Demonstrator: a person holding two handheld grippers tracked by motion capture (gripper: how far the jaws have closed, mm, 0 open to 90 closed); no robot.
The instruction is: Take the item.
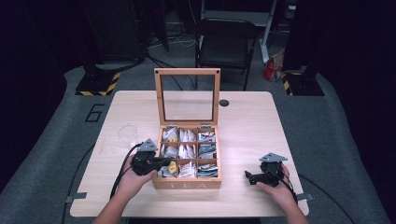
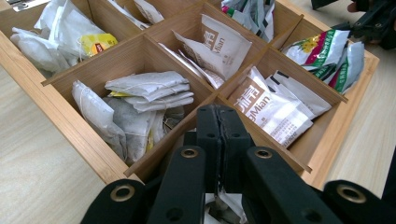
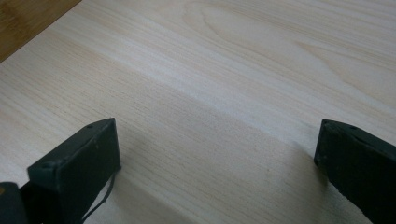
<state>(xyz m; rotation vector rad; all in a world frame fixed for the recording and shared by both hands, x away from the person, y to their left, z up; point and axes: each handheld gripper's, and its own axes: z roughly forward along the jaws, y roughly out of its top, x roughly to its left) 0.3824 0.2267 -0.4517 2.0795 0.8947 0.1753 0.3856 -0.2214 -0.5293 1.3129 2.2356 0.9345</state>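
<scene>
the counter [image 1: 252, 126] is evenly lit from above against a dark, murky room. the high view is soft and low in detail. close up, the right claw [image 3: 217, 163] casts soft shadows on the wood.

Recording lab, dark curtained surround, hazard-striped stand bases [image 1: 97, 84], floor cables [image 1: 180, 41], folding chair [image 1: 225, 43], numbered floor marking [image 1: 95, 113]

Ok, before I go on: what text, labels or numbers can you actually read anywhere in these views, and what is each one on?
"TEA": on the front wall of the wooden box.
"6": marked on the grey floor left of the table.
"gMian": partial, on a white sachet in the box, beside large characters I cannot read.
"Mian": partial, on another white sachet, small print below too blurred.
Yellow tag on a tea bag: logo too small to read.
</scene>
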